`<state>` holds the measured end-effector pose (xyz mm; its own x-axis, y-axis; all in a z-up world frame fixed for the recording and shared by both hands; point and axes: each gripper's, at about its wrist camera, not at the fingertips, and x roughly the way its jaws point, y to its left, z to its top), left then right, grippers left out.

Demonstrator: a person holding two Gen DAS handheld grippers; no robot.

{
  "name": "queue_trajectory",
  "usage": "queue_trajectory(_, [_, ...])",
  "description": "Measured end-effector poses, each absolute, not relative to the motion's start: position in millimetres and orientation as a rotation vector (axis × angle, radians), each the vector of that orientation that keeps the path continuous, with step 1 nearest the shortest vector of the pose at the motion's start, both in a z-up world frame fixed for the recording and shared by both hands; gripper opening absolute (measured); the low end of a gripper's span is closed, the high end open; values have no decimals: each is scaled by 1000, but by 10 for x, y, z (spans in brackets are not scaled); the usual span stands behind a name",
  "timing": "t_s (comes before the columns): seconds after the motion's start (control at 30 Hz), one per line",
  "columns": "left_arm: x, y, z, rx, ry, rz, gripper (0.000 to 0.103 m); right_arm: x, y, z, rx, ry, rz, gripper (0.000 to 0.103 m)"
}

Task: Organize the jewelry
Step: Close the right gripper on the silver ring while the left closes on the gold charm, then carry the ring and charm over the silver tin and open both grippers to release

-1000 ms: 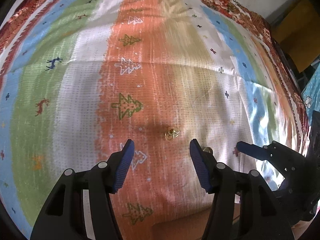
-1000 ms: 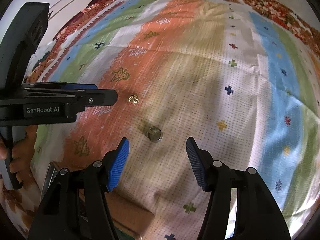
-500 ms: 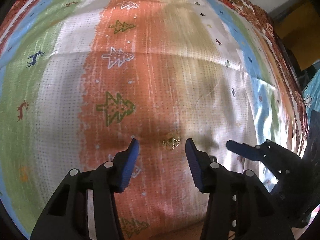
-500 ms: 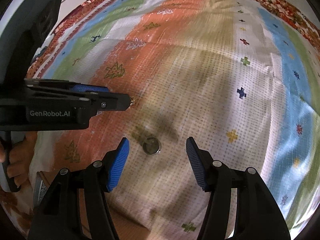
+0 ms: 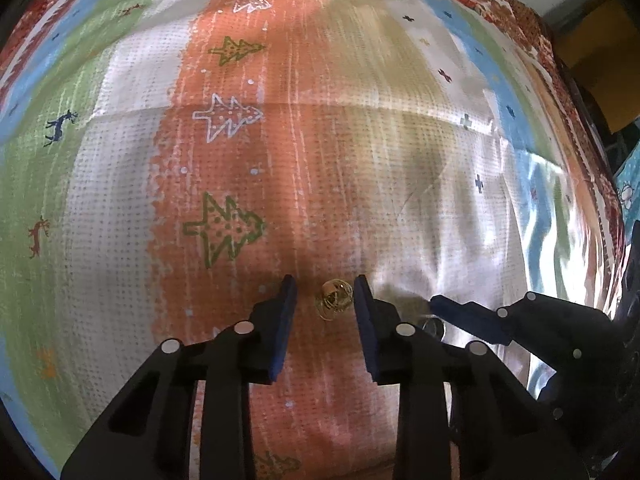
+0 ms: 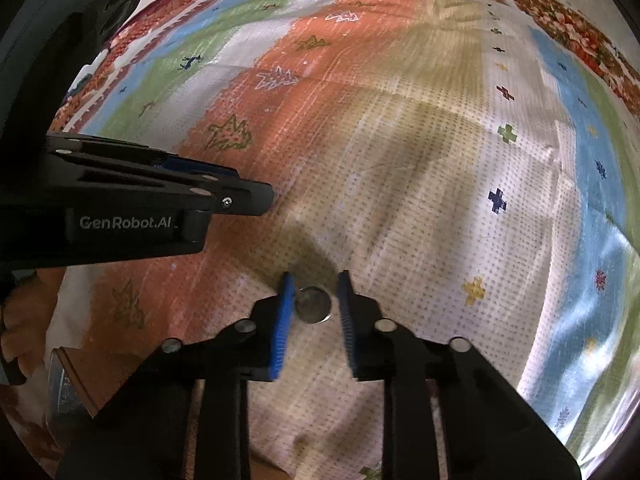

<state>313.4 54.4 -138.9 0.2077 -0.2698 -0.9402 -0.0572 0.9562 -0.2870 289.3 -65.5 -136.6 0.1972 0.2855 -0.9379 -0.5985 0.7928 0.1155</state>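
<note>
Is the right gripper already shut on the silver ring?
Not yet: the right gripper brackets the silver ring on the cloth, a gap showing at its right pad.

Small gold openwork wire jewelry piece (image 5: 334,299): rounded, glinting, lies on orange stripe of patterned cloth, between left tongs' blue pads, gap visible on each side. Small round silver-grey metal jewelry piece (image 6: 313,304): disc-like, dull centre, bright rim, lies flat on white dotted cloth just right of gold piece; in right wrist view sits between right tongs' pads, close against left pad.
</note>
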Motion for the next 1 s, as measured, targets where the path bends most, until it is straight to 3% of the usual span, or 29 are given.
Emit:
queue_trajectory(0.17, [3124, 551, -1392, -267, 1365, -135, 17, 2892, -665, -1367, -309, 1222, 630, 20])
queue_trajectory(1.0, [2731, 642, -932, -302, 1263, -139, 17, 2668, -929, -992, -250, 1145, 569, 20])
